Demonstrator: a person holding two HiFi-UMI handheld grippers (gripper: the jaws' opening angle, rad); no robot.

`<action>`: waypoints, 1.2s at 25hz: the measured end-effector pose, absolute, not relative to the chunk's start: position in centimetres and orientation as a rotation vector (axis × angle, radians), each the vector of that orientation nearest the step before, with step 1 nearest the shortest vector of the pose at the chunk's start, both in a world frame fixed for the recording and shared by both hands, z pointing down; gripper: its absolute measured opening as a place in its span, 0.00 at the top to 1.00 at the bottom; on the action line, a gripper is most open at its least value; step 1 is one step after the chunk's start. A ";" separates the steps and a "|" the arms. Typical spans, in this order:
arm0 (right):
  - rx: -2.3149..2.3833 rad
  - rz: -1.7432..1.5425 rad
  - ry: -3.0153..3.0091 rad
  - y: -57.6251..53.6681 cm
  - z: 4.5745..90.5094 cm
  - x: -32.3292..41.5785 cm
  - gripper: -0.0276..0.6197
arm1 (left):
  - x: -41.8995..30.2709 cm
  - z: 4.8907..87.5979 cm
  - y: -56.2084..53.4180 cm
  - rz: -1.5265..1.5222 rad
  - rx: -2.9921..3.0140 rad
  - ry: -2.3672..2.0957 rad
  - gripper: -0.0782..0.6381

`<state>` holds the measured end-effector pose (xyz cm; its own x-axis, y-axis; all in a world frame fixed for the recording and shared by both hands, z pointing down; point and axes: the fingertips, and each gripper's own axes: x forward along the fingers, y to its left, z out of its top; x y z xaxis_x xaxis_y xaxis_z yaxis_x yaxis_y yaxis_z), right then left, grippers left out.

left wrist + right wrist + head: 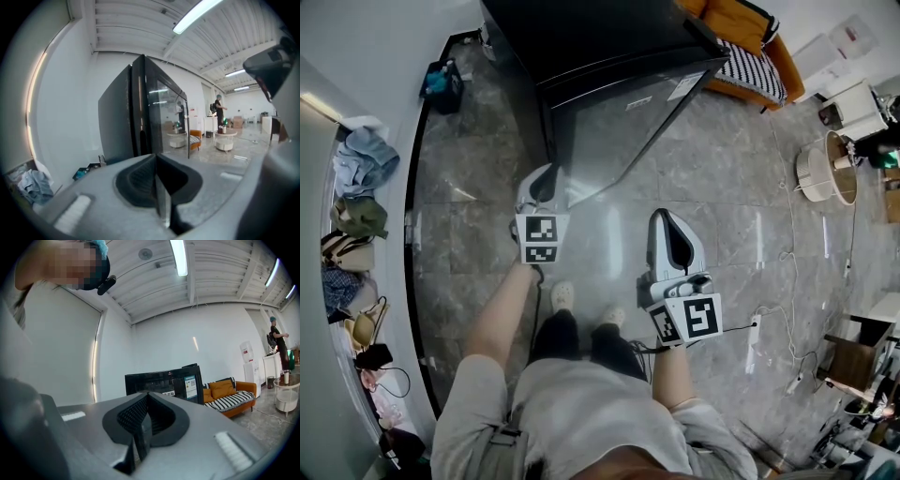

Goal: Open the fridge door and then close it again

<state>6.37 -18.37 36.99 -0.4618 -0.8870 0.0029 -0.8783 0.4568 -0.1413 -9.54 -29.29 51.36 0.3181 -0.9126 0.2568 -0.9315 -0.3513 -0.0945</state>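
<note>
The fingers (pixel 139 180) of my left gripper (pixel 546 178) are clenched empty, just short of the fridge door (pixel 614 141), whose upright edge is dead ahead. My right gripper (pixel 668 220), also clenched empty, sits farther from it.

The place looks like a large open-plan studio or showroom furnished as a lounge. A polished grey stone floor (pixel 741 234) runs far back under a ribbed white ceiling with long strip lights (pixel 178 256). An orange sofa (pixel 229 397), round white tables (pixel 225 137), a water dispenser (pixel 247 362) and a black glass-door fridge (pixel 600 47) stand widely scattered. A power strip (pixel 754 330) and cables lie loose on the floor.
</note>
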 end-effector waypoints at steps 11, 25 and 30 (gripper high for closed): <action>-1.506 -0.155 2.706 -16.6 35.4 5.6 0.95 | -7.6 45.9 -22.2 0.256 2.513 -1.683 0.89; -1.380 -0.089 2.798 -11.5 32.9 6.7 0.95 | -6.6 39.2 -12.9 0.152 2.493 -1.794 0.89; -1.321 -0.059 2.813 -9.1 32.0 7.4 0.95 | -5.8 36.5 -9.5 0.121 2.495 -1.859 0.89</action>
